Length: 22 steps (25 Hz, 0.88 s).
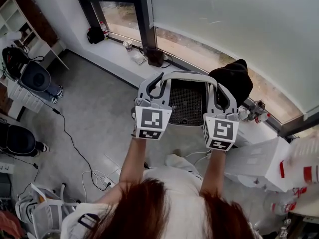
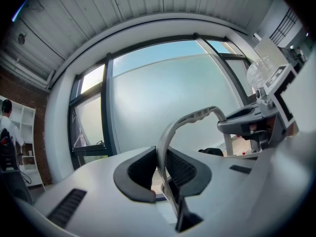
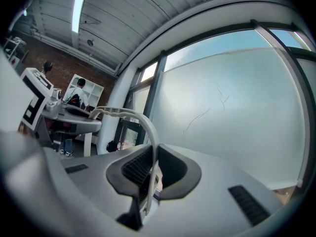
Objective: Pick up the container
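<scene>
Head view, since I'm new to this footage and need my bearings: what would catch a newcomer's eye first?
A grey container with a dark mesh bottom hangs mid-frame above the floor. Its arched handle is clamped near either end by the left gripper and the right gripper. Behind it a frosted window fills the upper right, with a black object just right of the container.

Head view: overhead, steeply down, onto left tool (image 1: 153, 87), right tool (image 1: 220, 91) and floor (image 1: 94, 108).
Each gripper view: close behind its own jaws, level, facing the window (image 2: 163, 88).
All three share window and handle (image 3: 131, 116).
Each gripper view catches the other tool at its edge.
</scene>
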Tool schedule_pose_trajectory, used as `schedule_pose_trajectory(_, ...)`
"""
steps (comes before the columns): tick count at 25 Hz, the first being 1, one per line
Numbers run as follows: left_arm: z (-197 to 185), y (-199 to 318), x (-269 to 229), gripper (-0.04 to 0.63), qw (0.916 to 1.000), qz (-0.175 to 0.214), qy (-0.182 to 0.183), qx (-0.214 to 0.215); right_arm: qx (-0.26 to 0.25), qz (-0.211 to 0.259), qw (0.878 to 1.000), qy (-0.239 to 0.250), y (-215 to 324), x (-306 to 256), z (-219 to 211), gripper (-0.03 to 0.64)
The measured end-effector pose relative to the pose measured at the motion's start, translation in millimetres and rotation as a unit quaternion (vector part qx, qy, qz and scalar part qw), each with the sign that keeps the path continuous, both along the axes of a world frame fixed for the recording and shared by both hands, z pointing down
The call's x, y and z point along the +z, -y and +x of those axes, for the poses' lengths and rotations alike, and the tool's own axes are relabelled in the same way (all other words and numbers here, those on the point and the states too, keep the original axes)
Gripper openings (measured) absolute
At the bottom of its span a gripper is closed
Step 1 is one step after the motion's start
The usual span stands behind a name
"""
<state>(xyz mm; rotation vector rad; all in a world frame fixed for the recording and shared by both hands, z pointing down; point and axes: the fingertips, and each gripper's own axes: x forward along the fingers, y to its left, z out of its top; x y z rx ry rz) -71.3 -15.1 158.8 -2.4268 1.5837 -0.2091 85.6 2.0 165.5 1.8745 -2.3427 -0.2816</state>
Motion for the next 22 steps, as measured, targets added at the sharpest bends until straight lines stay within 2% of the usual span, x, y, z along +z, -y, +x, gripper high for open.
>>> schedule_pose_trajectory(9, -6.9, -42.0, -14.1, 0.066, 0.9999, 0.011, -0.010, 0.008, -0.005, 0.001, 1.000, 0.004, -41.0, -9.6, -7.6, 0.049)
schedule_pose_trajectory(22, -12.8, -94.6, -26.1, 0.066, 0.9997, 0.019, -0.001, 0.016, -0.014, 0.011, 1.000, 0.016, -97.7, -22.4, -14.1, 0.049)
